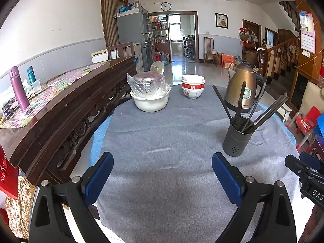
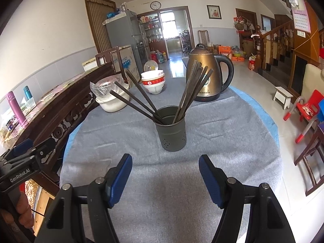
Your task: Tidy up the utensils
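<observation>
Black left tool (image 1: 162, 166), right tool (image 2: 165, 167): blue ribbed pads, silver screws, white lettering.

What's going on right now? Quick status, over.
Left claw open, empty. Right claw open, empty. Chopsticks upright in holder, ahead of right claw. Nothing in between.
</observation>
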`<action>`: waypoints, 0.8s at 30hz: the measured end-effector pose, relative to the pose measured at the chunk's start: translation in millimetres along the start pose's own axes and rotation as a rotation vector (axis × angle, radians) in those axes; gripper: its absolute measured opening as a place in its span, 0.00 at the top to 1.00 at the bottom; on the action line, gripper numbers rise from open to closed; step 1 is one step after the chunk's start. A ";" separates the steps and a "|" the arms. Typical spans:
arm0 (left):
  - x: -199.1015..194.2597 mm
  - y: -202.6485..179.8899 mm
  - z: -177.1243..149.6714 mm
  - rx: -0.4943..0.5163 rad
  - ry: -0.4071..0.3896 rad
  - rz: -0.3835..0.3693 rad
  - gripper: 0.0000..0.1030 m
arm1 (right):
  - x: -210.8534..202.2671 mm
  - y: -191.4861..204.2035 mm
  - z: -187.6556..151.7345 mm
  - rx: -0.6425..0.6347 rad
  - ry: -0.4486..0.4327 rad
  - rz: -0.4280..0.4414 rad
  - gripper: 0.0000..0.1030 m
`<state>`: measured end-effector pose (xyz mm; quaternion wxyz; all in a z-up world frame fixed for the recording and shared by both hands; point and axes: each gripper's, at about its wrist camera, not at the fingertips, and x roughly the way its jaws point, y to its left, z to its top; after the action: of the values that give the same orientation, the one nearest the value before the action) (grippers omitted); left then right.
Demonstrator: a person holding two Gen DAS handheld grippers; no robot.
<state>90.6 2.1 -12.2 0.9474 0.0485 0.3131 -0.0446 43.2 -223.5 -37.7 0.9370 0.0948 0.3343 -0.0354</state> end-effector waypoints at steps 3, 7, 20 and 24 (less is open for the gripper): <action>-4.1 0.9 0.5 0.001 -0.009 -0.004 0.05 | -4.5 1.3 1.2 0.000 -0.009 -0.002 0.30; -8.9 1.2 0.4 0.000 -0.016 -0.007 0.05 | -8.5 2.6 1.7 -0.004 -0.017 -0.004 0.30; -19.1 5.2 0.7 -0.008 -0.033 -0.009 0.05 | -17.9 6.2 3.2 -0.012 -0.039 -0.003 0.30; -21.0 5.3 1.2 -0.007 -0.038 -0.010 0.05 | -19.9 6.9 3.0 -0.013 -0.045 -0.003 0.30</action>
<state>75.2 8.3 1.7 0.9532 0.0430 0.2953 -0.0490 30.5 -217.3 -21.7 0.9449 0.0872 0.3135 -0.0366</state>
